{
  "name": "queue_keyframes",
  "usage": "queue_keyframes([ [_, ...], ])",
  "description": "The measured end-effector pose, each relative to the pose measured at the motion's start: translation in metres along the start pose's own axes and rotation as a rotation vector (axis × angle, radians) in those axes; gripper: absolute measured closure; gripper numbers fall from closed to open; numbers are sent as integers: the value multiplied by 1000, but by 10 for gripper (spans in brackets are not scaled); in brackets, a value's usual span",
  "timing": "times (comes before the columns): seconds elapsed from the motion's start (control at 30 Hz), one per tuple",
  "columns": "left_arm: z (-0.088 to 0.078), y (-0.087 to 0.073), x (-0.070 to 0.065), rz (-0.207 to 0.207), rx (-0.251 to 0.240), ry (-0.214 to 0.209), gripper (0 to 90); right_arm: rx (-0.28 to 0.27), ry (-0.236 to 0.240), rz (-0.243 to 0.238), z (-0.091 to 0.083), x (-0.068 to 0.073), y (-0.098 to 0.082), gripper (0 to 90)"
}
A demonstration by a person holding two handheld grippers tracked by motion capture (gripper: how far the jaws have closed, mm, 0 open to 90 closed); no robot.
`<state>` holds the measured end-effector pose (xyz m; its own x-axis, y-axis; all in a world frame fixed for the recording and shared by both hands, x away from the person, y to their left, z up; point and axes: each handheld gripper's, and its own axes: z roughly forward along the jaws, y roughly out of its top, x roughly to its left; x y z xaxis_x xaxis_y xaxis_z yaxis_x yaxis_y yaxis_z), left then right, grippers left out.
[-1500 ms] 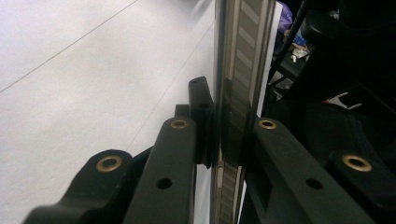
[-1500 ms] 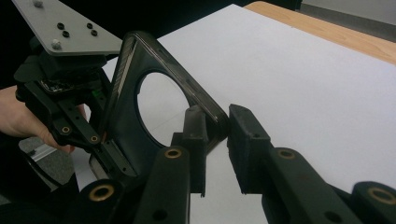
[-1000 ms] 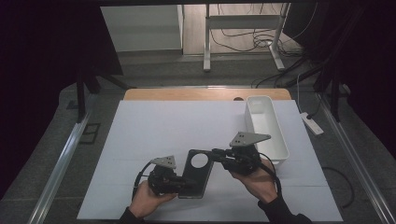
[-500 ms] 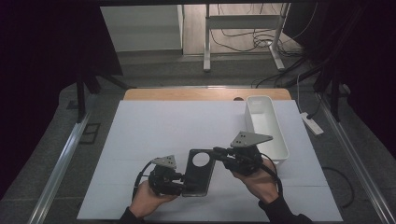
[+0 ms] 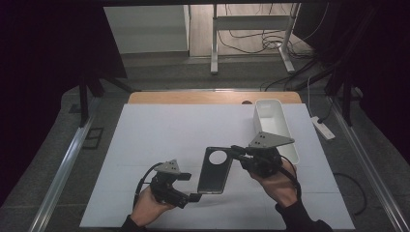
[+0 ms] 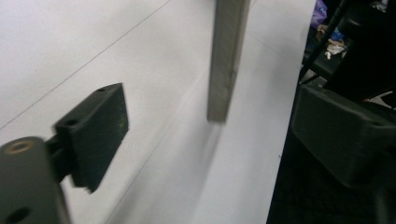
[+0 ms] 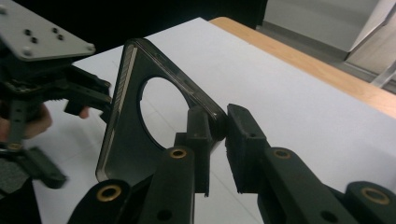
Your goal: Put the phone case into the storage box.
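At the left of the white tabletop point(image 5: 159, 130), the left tongs point(image 5: 192, 186) stand released: their jaws have just been opening, and in the left gripper view the edge of the dark phone case point(image 6: 226, 60) hangs between them, clear of both pads. The phone case point(image 5: 215, 169), with a round cutout near its far end, lies in the middle, tilted up off the tabletop. The right tongs point(image 5: 235, 151) are clenched on its far corner; the right gripper view shows both pads pressing that corner point(image 7: 219, 122). Farther right, beside the right hand point(image 5: 275, 181), a white bin point(image 5: 270, 123) stands upright, and what shows of its inside looks empty.
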<state>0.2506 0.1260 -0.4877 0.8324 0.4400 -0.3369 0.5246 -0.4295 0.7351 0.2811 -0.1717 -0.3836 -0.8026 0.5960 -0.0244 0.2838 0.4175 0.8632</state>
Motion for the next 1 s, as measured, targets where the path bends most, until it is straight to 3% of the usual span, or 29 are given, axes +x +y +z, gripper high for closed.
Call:
queue_keyframes([
  [0.23, -16, -8, 0, -7, -31, 46, 45, -4, -46, -33, -7, -5, 3, 797],
  [0.43, -32, -19, 0, 6, -47, 120, 21, -4, -81, -41, -15, -14, 7, 797],
  [0.83, -59, -39, -2, -6, -109, 223, 0, -18, -110, -46, -25, -28, 15, 797],
  [1.0, -69, -48, -4, -6, -138, 247, 0, -21, -121, -54, -27, -33, 19, 797],
])
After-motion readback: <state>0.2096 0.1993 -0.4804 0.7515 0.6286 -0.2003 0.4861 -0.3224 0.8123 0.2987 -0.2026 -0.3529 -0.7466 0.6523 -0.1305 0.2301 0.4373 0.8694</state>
